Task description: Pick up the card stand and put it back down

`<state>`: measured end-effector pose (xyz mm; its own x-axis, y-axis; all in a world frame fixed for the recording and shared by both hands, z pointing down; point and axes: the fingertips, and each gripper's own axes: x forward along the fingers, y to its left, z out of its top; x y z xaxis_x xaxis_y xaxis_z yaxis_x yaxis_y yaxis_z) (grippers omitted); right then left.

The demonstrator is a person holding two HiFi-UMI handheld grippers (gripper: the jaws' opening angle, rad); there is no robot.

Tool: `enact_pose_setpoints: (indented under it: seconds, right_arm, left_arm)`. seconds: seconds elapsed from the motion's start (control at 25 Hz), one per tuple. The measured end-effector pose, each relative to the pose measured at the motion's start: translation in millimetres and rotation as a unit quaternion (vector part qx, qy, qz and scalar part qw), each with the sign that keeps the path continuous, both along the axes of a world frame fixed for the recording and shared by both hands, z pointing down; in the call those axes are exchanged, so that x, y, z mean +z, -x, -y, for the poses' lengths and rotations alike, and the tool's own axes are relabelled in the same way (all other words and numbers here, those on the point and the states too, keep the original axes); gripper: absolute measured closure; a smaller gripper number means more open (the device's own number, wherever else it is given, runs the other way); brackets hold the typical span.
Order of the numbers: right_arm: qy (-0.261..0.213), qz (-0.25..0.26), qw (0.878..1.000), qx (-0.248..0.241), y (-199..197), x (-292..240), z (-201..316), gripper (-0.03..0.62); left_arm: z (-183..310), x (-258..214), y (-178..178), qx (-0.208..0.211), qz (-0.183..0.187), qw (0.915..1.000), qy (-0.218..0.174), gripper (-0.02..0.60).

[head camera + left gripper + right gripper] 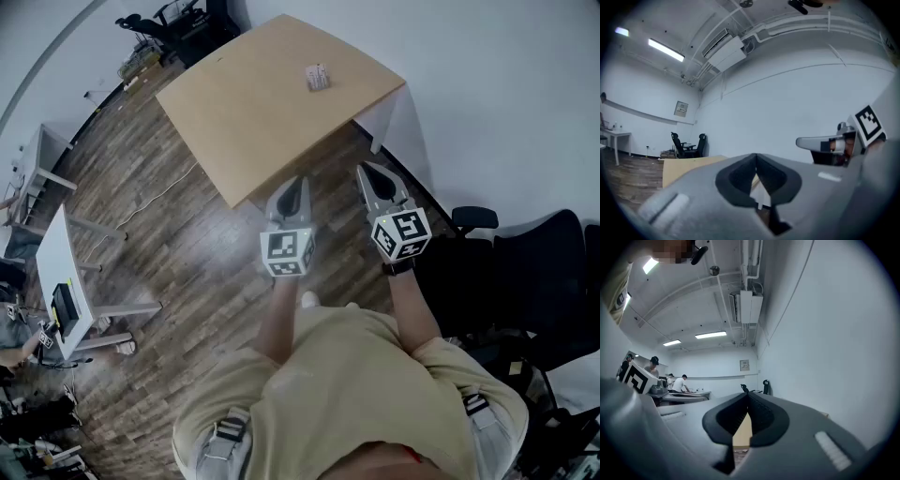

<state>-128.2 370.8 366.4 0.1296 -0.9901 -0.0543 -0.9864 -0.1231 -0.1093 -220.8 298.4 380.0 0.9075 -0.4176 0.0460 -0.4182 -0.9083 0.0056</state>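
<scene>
Near the far right edge of the table (246,122) stands the card stand (318,77), untouched. At the near corner, the left gripper (300,181) and right gripper (366,170) hover, jaws pressed together, empty. Best to spread 1 gripper's jaws early, reach across level, and pinch squarely.

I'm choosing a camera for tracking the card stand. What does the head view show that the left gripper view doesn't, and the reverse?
Only the head view shows the card stand, far across the wooden table, and the person's shirt. Only the left gripper view shows a ceiling light and a framed wall picture, beyond its own shut, empty jaws. Both show that table and the right gripper.
</scene>
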Motion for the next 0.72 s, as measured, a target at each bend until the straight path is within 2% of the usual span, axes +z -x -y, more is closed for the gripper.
enact_pose_setpoints:
  seconds: [0.2, 0.36, 0.48, 0.72]
  right_arm:
    - [-0.001, -0.002, 1.000, -0.006, 2, 1, -16, 0.589]
    - [0.002, 0.011, 1.000, -0.013, -1, 12, -35, 0.589]
    - [0.004, 0.023, 0.999, -0.024, -1, 24, -46, 0.589]
    - [0.021, 0.040, 0.999, -0.010, -15, 45, -49, 0.589]
  left_arm:
    - [-13, 2, -2, -0.003, -0.004, 1.0000, -0.002, 0.578]
    - [-33, 14, -2, -0.004, -0.013, 0.9998, 0.011, 0.578]
    - [-47, 30, -5, -0.001, -0.004, 0.9998, 0.020, 0.578]
    - [-51, 46, -29, 0.021, 0.009, 0.9994, 0.025, 0.578]
